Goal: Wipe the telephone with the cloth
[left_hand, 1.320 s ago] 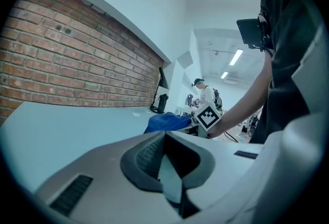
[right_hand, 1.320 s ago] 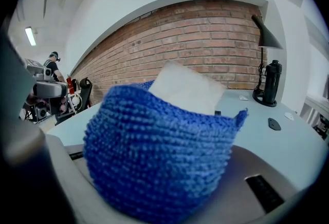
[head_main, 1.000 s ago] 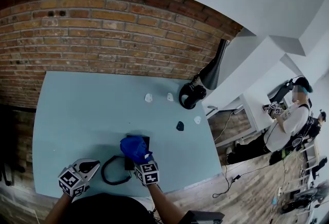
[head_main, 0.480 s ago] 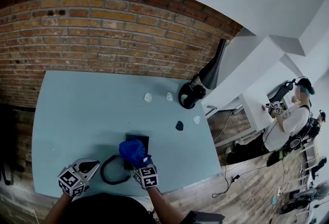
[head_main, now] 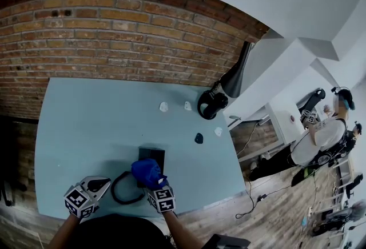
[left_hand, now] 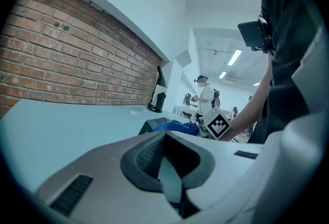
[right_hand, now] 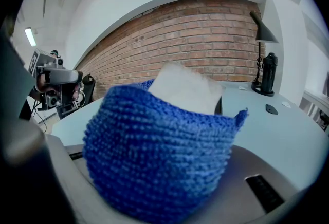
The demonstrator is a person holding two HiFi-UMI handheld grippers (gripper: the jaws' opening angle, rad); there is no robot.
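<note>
The black telephone [head_main: 152,155] lies near the front of the light blue table [head_main: 91,128], and its cord loops [head_main: 122,189] to its left. A blue cloth [head_main: 147,171] covers the phone's near end, and my right gripper [head_main: 153,180] is shut on that cloth. In the right gripper view the cloth [right_hand: 154,156] wraps the jaws, with one white fingertip [right_hand: 185,89] showing above it. My left gripper [head_main: 98,185] rests at the table's front left, shut and holding nothing. From the left gripper view [left_hand: 164,153] the phone [left_hand: 150,125] and cloth [left_hand: 177,126] sit ahead.
A black lamp [head_main: 237,73] and a black object [head_main: 211,104] stand at the table's back right. Small white pieces [head_main: 164,107] and a small black piece [head_main: 198,138] lie mid-table. A brick wall [head_main: 114,31] runs behind. A person [head_main: 320,133] stands far right.
The right gripper with the cloth has slid slightly left and nearer over the phone. The left gripper has stayed still.
</note>
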